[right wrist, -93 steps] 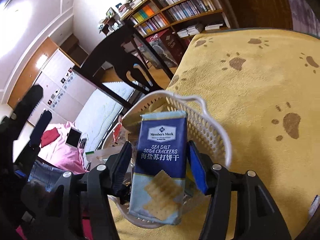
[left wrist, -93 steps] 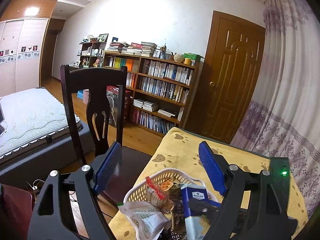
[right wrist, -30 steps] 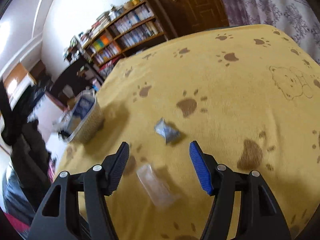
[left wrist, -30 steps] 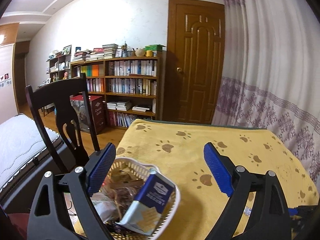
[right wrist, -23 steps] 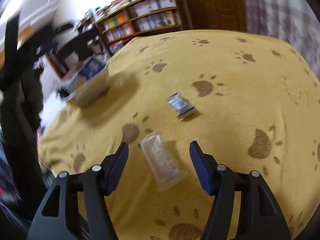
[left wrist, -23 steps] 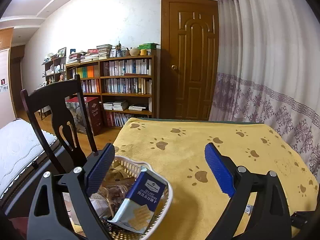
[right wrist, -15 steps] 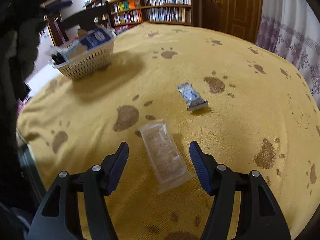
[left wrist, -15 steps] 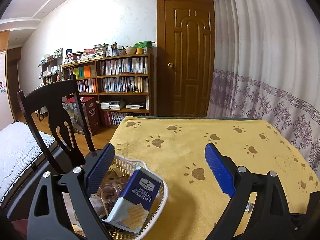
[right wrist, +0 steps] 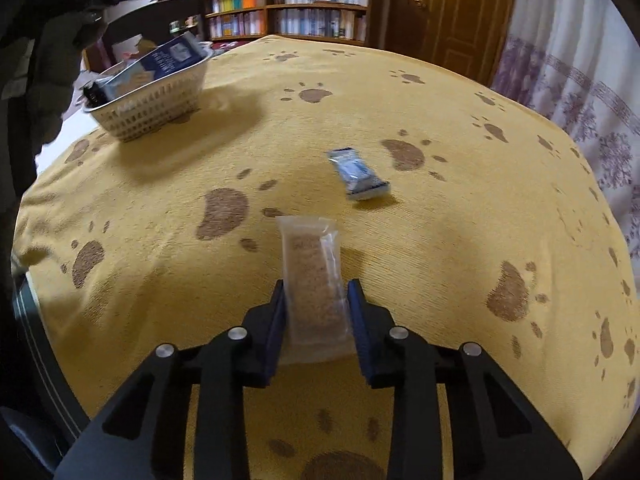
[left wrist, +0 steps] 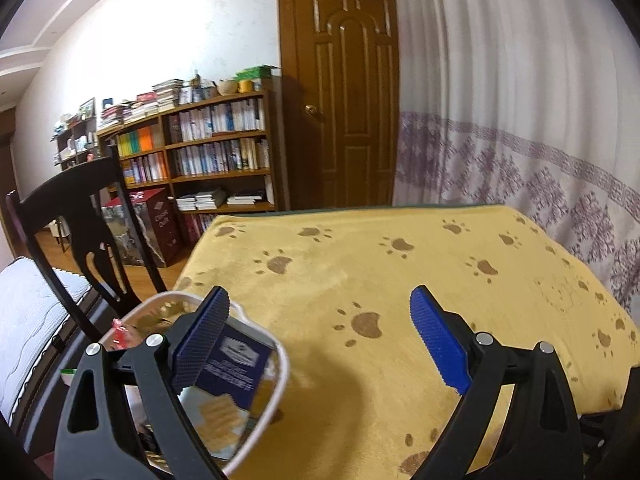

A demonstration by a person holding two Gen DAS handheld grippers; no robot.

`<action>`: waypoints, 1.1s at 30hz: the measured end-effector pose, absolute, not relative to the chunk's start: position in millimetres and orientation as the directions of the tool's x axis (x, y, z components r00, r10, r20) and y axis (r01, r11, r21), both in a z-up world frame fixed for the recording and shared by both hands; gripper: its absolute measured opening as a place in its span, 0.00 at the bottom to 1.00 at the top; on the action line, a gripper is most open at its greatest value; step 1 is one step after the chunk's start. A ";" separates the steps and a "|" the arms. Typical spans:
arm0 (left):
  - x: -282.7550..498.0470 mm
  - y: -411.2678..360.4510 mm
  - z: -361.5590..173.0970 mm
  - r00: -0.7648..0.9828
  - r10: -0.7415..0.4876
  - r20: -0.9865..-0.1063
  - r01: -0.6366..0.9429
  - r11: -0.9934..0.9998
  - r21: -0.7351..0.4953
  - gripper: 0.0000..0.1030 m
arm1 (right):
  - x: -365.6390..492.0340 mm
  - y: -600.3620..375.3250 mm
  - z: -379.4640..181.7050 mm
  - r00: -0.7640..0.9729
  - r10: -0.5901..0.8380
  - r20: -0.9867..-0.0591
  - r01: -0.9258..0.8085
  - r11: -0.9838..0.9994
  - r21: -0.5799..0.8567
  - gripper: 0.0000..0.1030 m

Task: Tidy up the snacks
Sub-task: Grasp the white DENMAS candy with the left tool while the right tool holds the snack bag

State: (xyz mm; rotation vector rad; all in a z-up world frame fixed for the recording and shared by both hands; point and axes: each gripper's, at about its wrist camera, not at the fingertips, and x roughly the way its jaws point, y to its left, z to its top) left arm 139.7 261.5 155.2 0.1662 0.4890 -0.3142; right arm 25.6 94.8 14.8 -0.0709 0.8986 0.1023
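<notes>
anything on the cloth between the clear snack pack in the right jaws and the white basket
Nothing visible. The right gripper is shut on the clear snack pack, and only bare yellow cloth lies toward the white basket. The blue packet sits off to the right.

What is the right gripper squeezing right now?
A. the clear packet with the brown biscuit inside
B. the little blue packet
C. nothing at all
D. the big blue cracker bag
A. In the right wrist view the right gripper has its fingers closed against both sides of the clear biscuit packet, while the small blue packet lies apart on the yellow cloth and the cracker bag sits in the basket.
</notes>
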 end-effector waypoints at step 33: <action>133.7 140.1 23.4 0.501 -0.398 -0.769 0.672 0.738 0.056 0.60 | 10.0 16.0 6.4 0.670 0.000 -0.742 0.109 0.989 0.099 0.32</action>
